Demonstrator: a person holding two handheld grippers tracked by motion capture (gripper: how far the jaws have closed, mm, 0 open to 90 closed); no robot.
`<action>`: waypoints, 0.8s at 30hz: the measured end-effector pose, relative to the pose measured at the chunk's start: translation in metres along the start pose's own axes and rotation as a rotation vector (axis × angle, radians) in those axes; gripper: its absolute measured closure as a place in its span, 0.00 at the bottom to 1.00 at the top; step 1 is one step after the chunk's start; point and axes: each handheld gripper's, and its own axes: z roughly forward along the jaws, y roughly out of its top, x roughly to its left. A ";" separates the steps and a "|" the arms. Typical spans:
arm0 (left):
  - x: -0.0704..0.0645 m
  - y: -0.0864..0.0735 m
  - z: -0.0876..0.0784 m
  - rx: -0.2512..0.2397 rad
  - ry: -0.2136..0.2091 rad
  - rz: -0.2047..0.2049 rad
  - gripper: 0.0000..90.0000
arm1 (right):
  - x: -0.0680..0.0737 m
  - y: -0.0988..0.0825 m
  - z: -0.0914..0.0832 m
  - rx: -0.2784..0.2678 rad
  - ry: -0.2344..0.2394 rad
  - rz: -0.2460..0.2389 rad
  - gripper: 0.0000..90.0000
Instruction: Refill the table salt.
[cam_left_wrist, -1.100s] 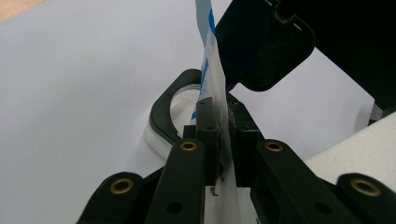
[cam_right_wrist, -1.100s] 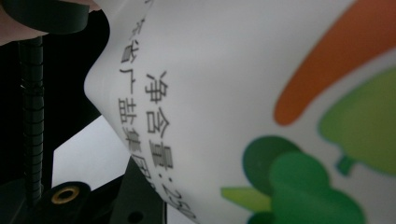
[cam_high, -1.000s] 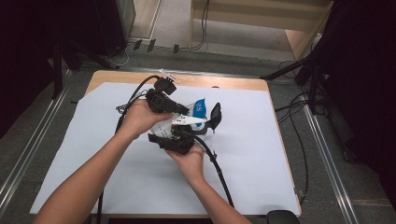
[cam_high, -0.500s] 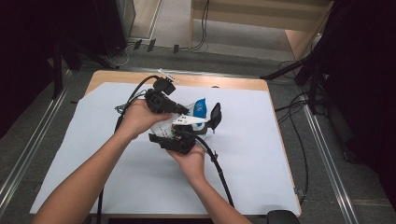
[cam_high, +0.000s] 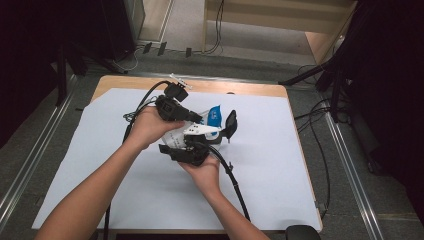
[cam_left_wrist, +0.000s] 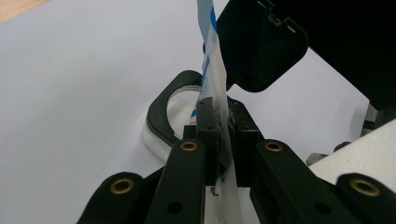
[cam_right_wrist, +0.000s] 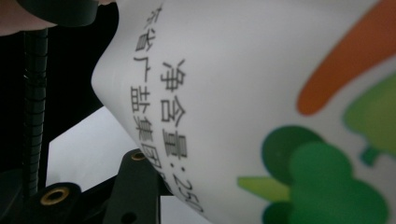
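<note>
A white packet with a blue top (cam_high: 214, 114) is held up over the middle of the white sheet (cam_high: 280, 190), between both hands. My left gripper (cam_high: 198, 119) comes in from the left and is shut on the packet's thin edge (cam_left_wrist: 212, 51), both pads (cam_left_wrist: 205, 126) clamped flat against the film. My right gripper (cam_high: 202, 137) holds the packet from below. In the right gripper view the packet's printed face (cam_right_wrist: 243, 93), with black characters and green and orange artwork, bulges over one black finger (cam_right_wrist: 135, 182). The right jaws have just been opening a little with the packet still between them.
A black rounded plate (cam_high: 230, 125) stands upright just right of the packet, close ahead of the left jaws (cam_left_wrist: 261, 42). A black ring with a clear middle (cam_left_wrist: 175, 109) lies on the sheet beneath. Cables trail from both grippers. The wooden table edge (cam_high: 240, 87) runs along the back.
Both hands and the packet stay where they were; nothing has visibly shifted in the high view.
</note>
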 end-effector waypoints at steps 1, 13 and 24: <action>0.000 0.000 0.000 -0.001 -0.002 -0.005 0.96 | 0.000 0.000 0.000 0.001 -0.001 -0.003 0.66; 0.001 0.001 0.001 0.002 0.000 -0.010 0.96 | 0.000 0.000 0.001 0.000 -0.007 0.005 0.74; 0.001 0.002 0.003 0.000 0.004 0.002 0.96 | -0.001 0.001 0.000 -0.016 0.007 0.044 0.74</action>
